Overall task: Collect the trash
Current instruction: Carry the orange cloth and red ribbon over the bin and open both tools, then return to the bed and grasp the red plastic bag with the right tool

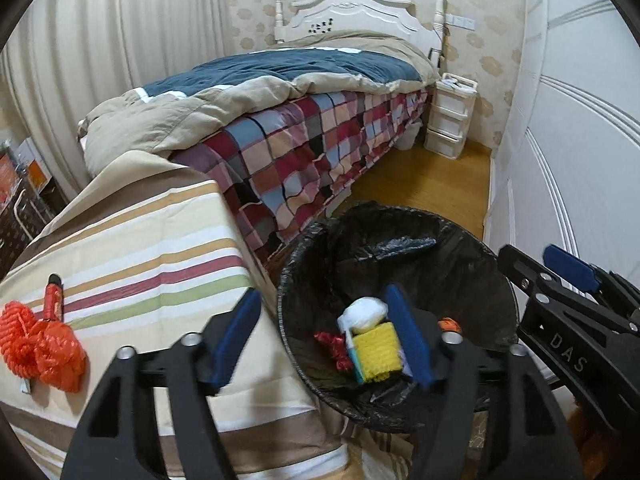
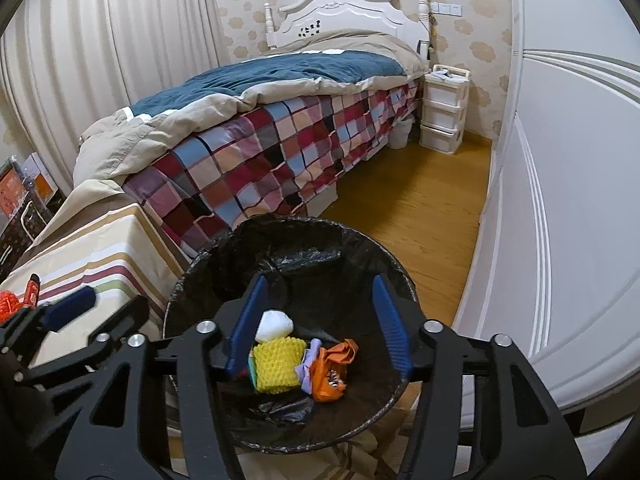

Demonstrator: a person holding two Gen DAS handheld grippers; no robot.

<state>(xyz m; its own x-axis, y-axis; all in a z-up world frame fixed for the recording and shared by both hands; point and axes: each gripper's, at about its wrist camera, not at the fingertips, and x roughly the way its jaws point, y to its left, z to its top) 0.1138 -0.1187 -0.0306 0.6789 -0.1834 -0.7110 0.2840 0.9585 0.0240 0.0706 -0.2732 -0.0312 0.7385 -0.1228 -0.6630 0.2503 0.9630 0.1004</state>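
Observation:
A round bin with a black liner (image 1: 472,276) (image 2: 224,264) stands on the floor beside a striped-cloth surface (image 1: 160,248). In it lie a yellow sponge (image 1: 378,354) (image 2: 276,364), a white wad (image 1: 362,314) (image 2: 274,326), a red wrapper (image 1: 332,348) and an orange wrapper (image 2: 332,372). My left gripper (image 1: 322,338) hangs open over the bin's left rim, nothing between its blue pads. My right gripper (image 2: 320,320) (image 1: 568,268) is open above the bin's middle, also holding nothing. An orange net bundle (image 1: 40,344) and a red stick-like item (image 1: 54,296) lie on the striped cloth.
A bed with a plaid blanket (image 2: 260,160) runs along the left behind the bin. A white drawer unit (image 2: 442,112) stands by the headboard. White wardrobe doors (image 2: 560,200) line the right side. Wooden floor (image 2: 420,208) lies between bed and wardrobe.

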